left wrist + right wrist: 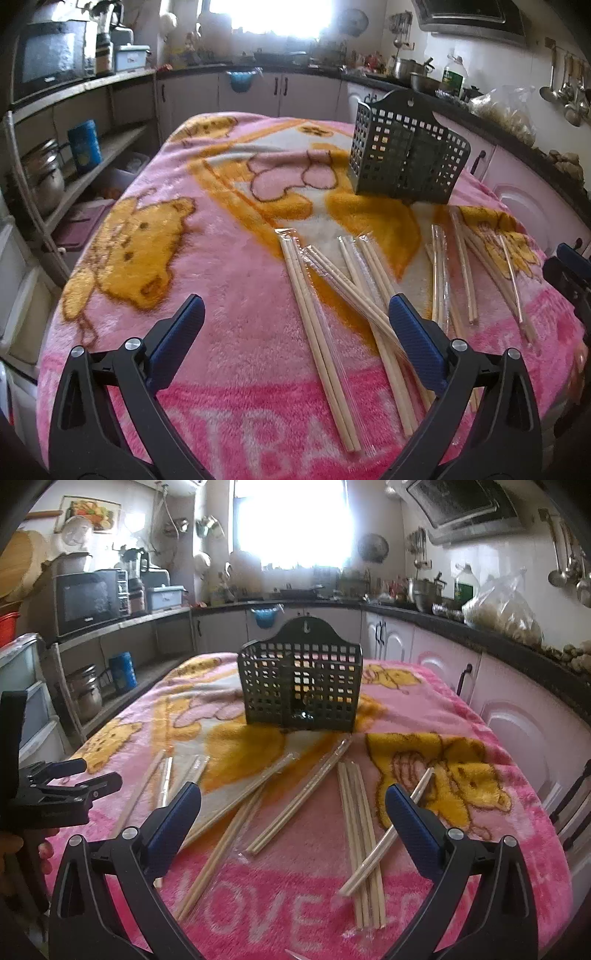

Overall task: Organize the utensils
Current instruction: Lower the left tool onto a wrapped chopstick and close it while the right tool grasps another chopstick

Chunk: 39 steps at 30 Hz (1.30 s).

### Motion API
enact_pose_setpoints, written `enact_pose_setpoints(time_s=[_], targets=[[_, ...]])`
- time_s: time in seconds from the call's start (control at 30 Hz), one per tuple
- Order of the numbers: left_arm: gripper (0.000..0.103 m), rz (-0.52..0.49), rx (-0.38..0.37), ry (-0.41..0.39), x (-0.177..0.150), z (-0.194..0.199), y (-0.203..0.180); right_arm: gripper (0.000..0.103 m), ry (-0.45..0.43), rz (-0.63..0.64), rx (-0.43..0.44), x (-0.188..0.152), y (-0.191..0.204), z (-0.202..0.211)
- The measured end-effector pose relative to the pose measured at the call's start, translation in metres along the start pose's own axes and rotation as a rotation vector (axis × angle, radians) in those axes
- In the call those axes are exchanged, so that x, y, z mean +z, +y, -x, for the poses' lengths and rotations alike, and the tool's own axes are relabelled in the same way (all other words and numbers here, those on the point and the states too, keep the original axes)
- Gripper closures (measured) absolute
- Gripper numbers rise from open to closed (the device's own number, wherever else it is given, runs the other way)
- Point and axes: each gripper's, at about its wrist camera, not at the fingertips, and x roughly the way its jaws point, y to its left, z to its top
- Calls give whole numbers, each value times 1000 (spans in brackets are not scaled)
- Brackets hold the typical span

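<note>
Several pairs of wrapped wooden chopsticks (317, 332) lie scattered on a pink blanket-covered table (229, 258); they also show in the right wrist view (360, 845). A dark grid utensil basket (406, 155) stands upright behind them, also in the right wrist view (301, 686). My left gripper (295, 332) is open and empty above the near chopsticks; it also shows at the left of the right wrist view (99, 773). My right gripper (293, 812) is open and empty above the chopsticks; its edge shows at the right of the left wrist view (569, 266).
Kitchen counters and cabinets (443, 653) ring the table. A microwave (88, 602) and shelves with pots (44, 173) stand on the left. A plastic bag (502, 609) and ladles (565, 92) are on the right.
</note>
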Motion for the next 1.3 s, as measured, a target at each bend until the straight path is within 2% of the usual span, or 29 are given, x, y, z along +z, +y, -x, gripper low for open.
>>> enact_pose_setpoints(time_s=[0.2,0.27,0.53,0.77,0.83,0.97,1.07,1.2,1.3], targets=[[23,37,-73,65,17,-22,11,9,81,-73,15,14,-21,-34],[28,50,-81,81,21,-28,14,17,109,-90,11,20,-27,-47],[48,88,-131,139,40,-55,23,35,228,-178,-10,34,-49,-103],[59,155,-187,219,47,-80,32,44,279,-243,-3,43,-61,-134],[66,178,-198,241,49,-88,35,48,300,-268,0,45,-65,-143],[70,198,-217,278,53,-101,36,54,324,-310,3,49,-75,-159],[74,224,-236,291,58,-108,43,59,338,-354,14,50,-83,-167],[90,232,-236,307,63,-116,51,66,365,-381,35,51,-87,-177],[94,216,-247,306,66,-118,51,73,388,-400,61,52,-87,-185]])
